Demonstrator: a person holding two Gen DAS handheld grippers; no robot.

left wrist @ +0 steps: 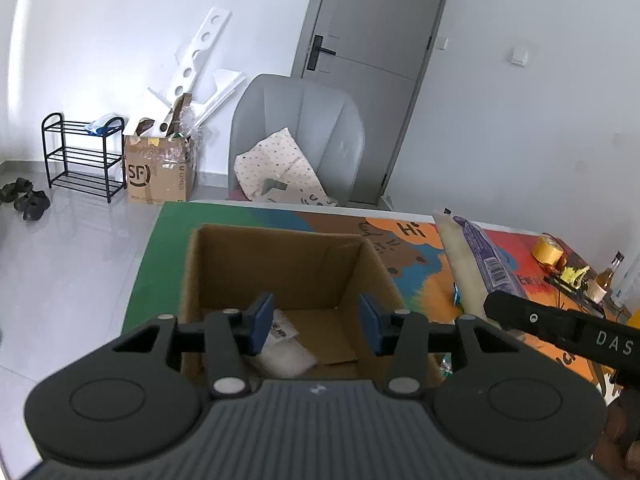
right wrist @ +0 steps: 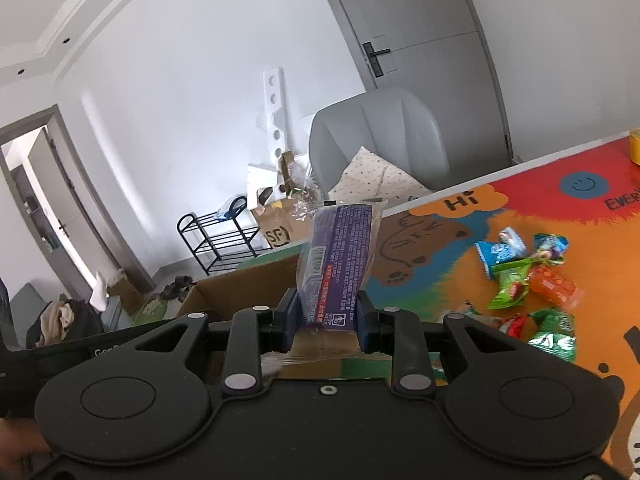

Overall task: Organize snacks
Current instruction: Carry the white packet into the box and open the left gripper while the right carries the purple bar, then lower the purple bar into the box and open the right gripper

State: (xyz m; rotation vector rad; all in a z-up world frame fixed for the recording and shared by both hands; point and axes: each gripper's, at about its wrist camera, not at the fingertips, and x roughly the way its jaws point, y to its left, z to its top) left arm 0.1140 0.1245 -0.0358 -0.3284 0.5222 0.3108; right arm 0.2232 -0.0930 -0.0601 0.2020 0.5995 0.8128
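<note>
An open cardboard box [left wrist: 280, 264] stands on the colourful mat, with a white packet [left wrist: 286, 354] on its floor. My left gripper [left wrist: 316, 326] is open and empty, hovering over the box opening. My right gripper [right wrist: 326, 320] is shut on a long purple-and-clear snack package [right wrist: 340, 256], held upright just right of the box [right wrist: 248, 288]. The same package [left wrist: 476, 264] and the right gripper's body show at the right of the left wrist view. Several loose snack packets [right wrist: 528, 276] lie on the mat to the right.
A grey chair [left wrist: 296, 136] with a dotted cushion stands behind the table. A yellow tape roll [left wrist: 548, 250], a bottle [left wrist: 608, 274] and cables sit at the far right of the table [left wrist: 168, 224]. A cardboard box and black shoe rack [left wrist: 82, 156] stand on the floor at left.
</note>
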